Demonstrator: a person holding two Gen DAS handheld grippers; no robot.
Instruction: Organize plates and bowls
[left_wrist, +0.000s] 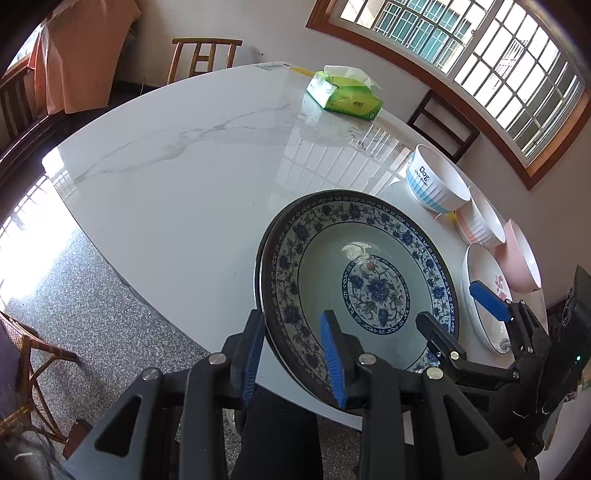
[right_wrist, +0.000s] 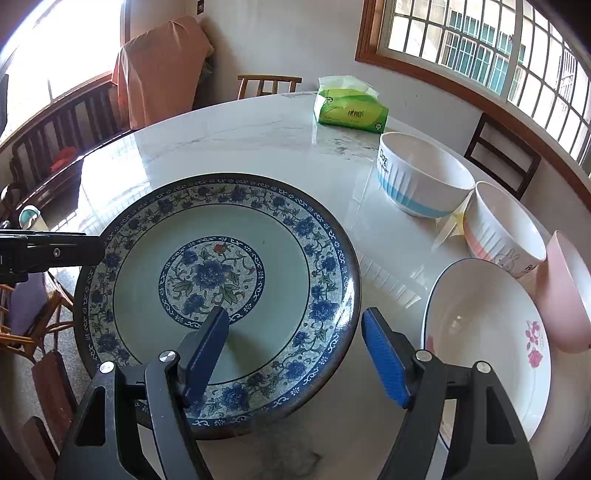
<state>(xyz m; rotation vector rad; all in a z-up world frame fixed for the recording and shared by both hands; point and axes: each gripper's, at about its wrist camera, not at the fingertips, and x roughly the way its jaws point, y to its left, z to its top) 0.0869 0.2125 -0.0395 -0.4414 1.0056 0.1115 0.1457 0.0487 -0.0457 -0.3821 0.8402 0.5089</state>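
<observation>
A large blue-and-white flowered plate (left_wrist: 369, 254) (right_wrist: 295, 258) lies at the near edge of the marble table (left_wrist: 177, 177) and sticks out over it. My left gripper (left_wrist: 291, 315) is shut on its left rim, one pad outside and one inside. My right gripper (right_wrist: 295, 317) (left_wrist: 448, 302) is open: one finger hangs over the plate's well, the other outside the right rim, and neither pad touches. To the right lies a white plate with pink flowers (right_wrist: 480, 332) (left_wrist: 484, 295).
A blue-striped bowl (right_wrist: 421, 177), a pink-striped bowl (right_wrist: 502, 229) and a plain pink bowl (right_wrist: 569, 295) line the table's right side. A green tissue pack (right_wrist: 351, 107) sits at the far edge. Wooden chairs (left_wrist: 203, 55) stand around the table.
</observation>
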